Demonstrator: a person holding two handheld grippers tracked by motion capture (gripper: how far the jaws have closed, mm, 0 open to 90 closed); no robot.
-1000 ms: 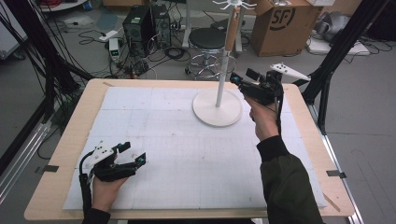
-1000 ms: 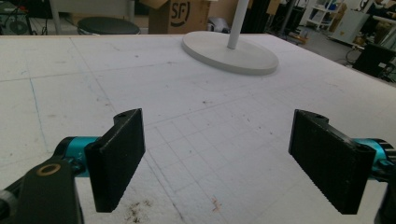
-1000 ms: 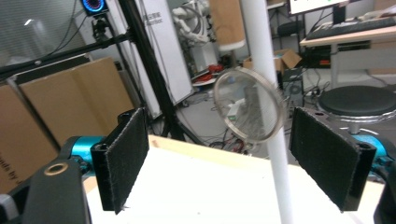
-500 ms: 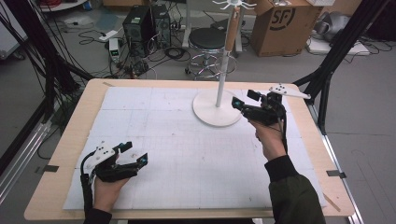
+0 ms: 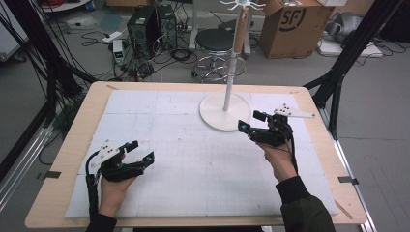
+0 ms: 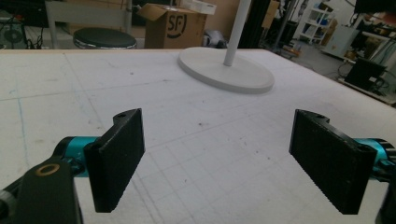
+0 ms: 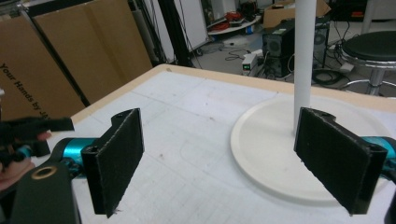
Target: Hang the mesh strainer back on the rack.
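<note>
Overhead, a pale wooden table (image 5: 63, 159) with rounded corners carries a white mat (image 5: 193, 169) ruled with a faint grid and speckled with small dark marks. Toward the far right of the mat stands a white stand (image 5: 226, 110): a flat round disc base, smooth and matte, with a slim upright pole rising from its centre and small hooks at the top.

The left gripper (image 5: 140, 151) sits at the near left of the mat, held in the left hand (image 5: 113, 191) with the forearm coming in from the near edge. Its jaws are spread wide apart with nothing between them, pointing toward the right and slightly away. In the left gripper view the two pads (image 6: 116, 156) are flat black rectangles with a coarse, grainy face, mounted on teal metal fittings, and the disc base lies well ahead of them.

The right gripper (image 5: 251, 121) hovers at the right side, just beside the near right rim of the disc base, gripped by the right hand (image 5: 279, 159), whose dark olive sleeve (image 5: 304, 212) enters from the near edge. Its jaws are also wide apart and empty, aimed toward the left. A grey three-cornered plate sits on top of it.

Beyond the table lie a black round stool (image 5: 215, 41), a brown cardboard box (image 5: 290, 24) and tangled cables on a grey floor.
</note>
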